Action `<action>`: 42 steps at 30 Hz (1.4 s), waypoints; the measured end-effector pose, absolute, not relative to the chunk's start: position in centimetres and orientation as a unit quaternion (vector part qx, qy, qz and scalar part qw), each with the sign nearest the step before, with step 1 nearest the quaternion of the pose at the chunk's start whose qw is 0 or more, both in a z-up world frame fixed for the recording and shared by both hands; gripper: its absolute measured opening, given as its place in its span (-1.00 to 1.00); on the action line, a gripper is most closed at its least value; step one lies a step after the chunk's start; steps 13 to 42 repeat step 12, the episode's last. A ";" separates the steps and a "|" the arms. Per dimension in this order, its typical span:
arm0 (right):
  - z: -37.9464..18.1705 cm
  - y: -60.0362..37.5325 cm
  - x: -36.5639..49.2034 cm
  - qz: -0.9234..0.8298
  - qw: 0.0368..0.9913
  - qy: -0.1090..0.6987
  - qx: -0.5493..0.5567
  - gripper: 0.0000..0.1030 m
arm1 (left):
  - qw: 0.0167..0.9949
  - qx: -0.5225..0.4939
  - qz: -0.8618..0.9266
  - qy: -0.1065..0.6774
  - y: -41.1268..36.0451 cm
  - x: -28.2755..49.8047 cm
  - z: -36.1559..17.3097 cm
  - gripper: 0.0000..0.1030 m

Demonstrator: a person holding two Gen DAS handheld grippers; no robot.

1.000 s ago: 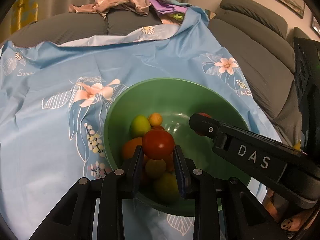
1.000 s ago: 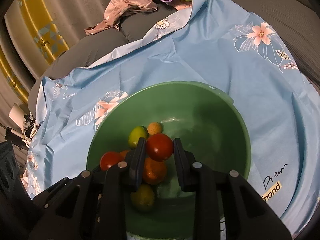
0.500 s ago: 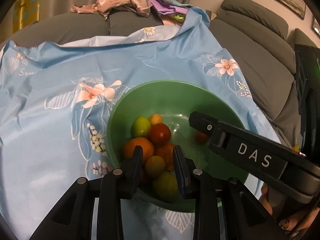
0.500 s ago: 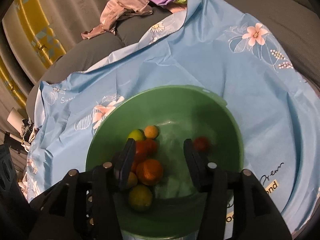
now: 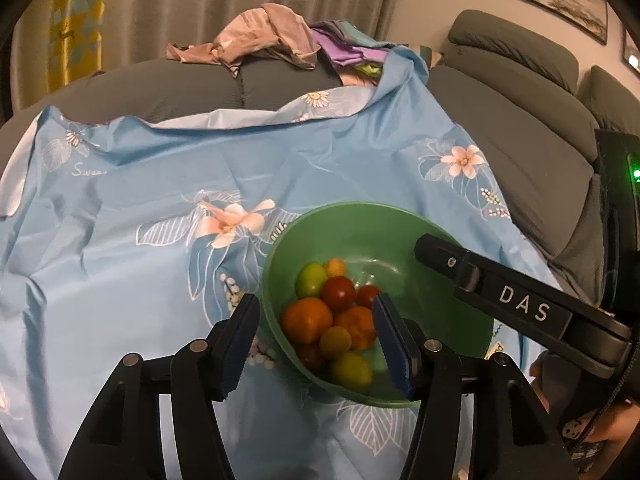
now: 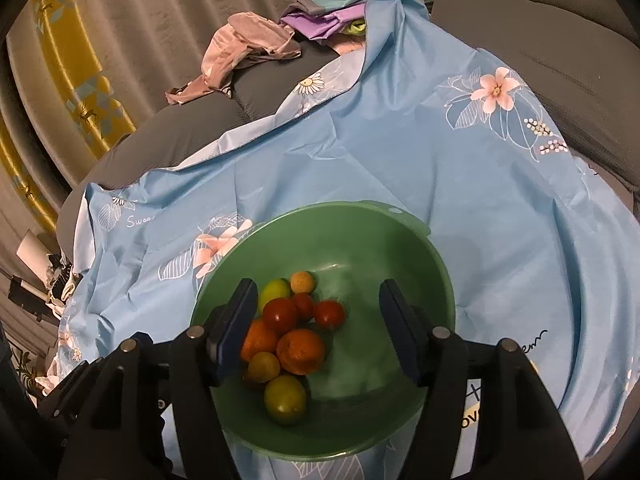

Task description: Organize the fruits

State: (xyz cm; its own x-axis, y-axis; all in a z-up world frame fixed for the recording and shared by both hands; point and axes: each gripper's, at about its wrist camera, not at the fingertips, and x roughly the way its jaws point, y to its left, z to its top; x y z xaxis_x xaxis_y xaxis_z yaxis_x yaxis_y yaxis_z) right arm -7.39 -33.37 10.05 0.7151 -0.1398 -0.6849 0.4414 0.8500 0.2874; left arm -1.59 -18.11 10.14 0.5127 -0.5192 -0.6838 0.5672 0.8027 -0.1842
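Note:
A green bowl sits on a blue floral cloth. It holds several fruits: red tomatoes, oranges and green-yellow fruits. My left gripper is open and empty above the bowl's near left rim. My right gripper is open and empty above the fruit pile; its black body marked DAS shows in the left wrist view over the bowl's right side.
The cloth covers a grey sofa. Crumpled pink and purple clothes lie at its far edge. Curtains hang behind. Clutter sits at the left, off the cloth.
Both grippers held red tomatoes a second ago. Both opened and the tomatoes dropped into the bowl. Both grippers have pulled back and up from the bowl.

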 end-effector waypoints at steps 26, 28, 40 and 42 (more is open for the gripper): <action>10.4 -33.1 -7.5 -0.164 0.901 0.338 0.214 0.24 | 0.879 0.011 -0.301 0.369 -16.9 -1.9 10.6 0.13; 10.4 -33.1 -7.5 -0.164 0.901 0.338 0.214 0.24 | 0.879 0.011 -0.301 0.369 -16.9 -1.9 10.6 0.13; 10.4 -33.1 -7.5 -0.164 0.901 0.338 0.214 0.24 | 0.879 0.011 -0.301 0.369 -16.9 -1.9 10.6 0.13; 10.4 -33.1 -7.5 -0.164 0.901 0.338 0.214 0.24 | 0.879 0.011 -0.301 0.369 -16.9 -1.9 10.6 0.13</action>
